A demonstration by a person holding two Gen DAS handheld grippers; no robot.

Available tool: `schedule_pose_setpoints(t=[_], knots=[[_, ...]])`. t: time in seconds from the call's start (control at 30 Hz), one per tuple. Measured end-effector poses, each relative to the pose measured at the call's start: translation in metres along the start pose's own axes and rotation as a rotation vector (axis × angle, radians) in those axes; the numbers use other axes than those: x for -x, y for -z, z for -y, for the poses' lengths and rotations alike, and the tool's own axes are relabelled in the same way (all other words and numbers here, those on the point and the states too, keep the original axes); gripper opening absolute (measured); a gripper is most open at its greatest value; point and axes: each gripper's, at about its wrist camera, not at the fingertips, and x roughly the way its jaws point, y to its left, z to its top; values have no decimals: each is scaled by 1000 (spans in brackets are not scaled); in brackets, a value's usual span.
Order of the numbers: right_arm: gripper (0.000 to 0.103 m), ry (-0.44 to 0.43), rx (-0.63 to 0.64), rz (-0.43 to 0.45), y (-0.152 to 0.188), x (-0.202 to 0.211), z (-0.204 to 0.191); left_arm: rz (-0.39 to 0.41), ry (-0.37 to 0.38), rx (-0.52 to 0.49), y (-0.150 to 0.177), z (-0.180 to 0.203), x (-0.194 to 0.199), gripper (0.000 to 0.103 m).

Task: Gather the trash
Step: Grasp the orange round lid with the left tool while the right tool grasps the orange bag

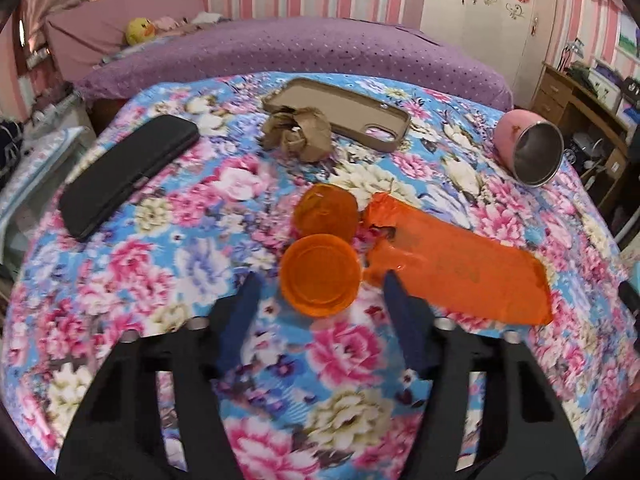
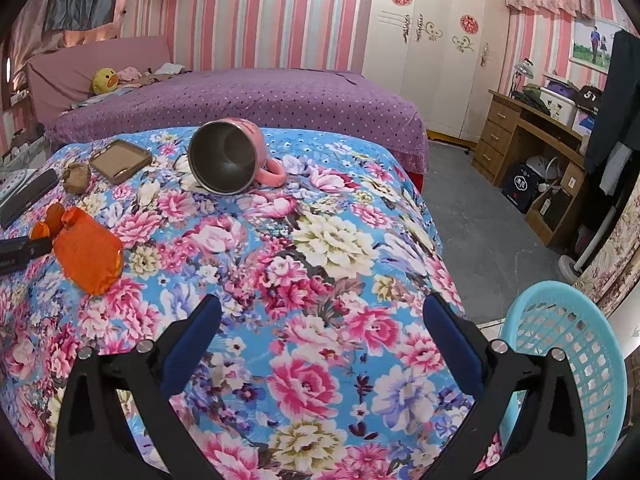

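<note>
Reaching down toward the small orange cup (image 1: pixel 319 275), the left gripper (image 1: pixel 320 292) has its jaws apart, one on each side of the cup, and they do not press on it yet. No earlier look is given, so only this can be said. The cup lies on its side on the flowery cloth (image 1: pixel 168 264) of the surface, with its open mouth facing the camera. Its long line runs away from the gripper, toward a second orange cup (image 1: pixel 326 211) just behind it. An orange wrapper (image 1: pixel 456 268) lies flat just beside them on the right, long end pointing down and to the right. A crumpled brown paper ball (image 1: pixel 298 136) sits farther back, touching a phone case (image 1: pixel 340 110). To do this step well, the jaws should probably come a bit lower and squeeze the round sides of the near cup gently, so it does not roll or squash, and should miss the wrapper edge. The right gripper (image 2: pixel 322 320) hangs over bare cloth with its jaws wide apart and nothing between them. A blue basket (image 2: pixel 568 360) waits low at the right edge, likely the place for the trash.
</note>
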Motion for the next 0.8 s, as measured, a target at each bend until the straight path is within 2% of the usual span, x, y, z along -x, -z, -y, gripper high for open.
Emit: schedule_pose_setpoints(t=[0.03, 0.07, 0.17, 0.33, 0.47, 0.63, 0.73, 0.8], knots=[[98, -1, 6, 1, 0, 1, -2, 1, 8, 7, 0, -1, 0, 45], [98, -5, 13, 3, 0, 2, -5, 3, 28, 16, 0, -3, 1, 39], [98, -35, 30, 10, -1, 6, -17, 20, 40, 14, 2, -6, 9, 39], [98, -104, 43, 5, -7, 7, -48, 62, -29, -26, 4, -20, 30, 39], [96, -158, 49, -15, -14, -1, -78, 64, -89, -35, 6, -39, 36, 39], [75, -206, 82, -70, -22, -20, -117, 58, -91, -16, 7, -52, 40, 39], [70, -229, 105, -110, -24, -32, -135, 68, -84, -10, 6, -55, 44, 39], [61, -243, 123, -133, -24, -37, -144, 73, -78, 1, 6, -58, 46, 39]])
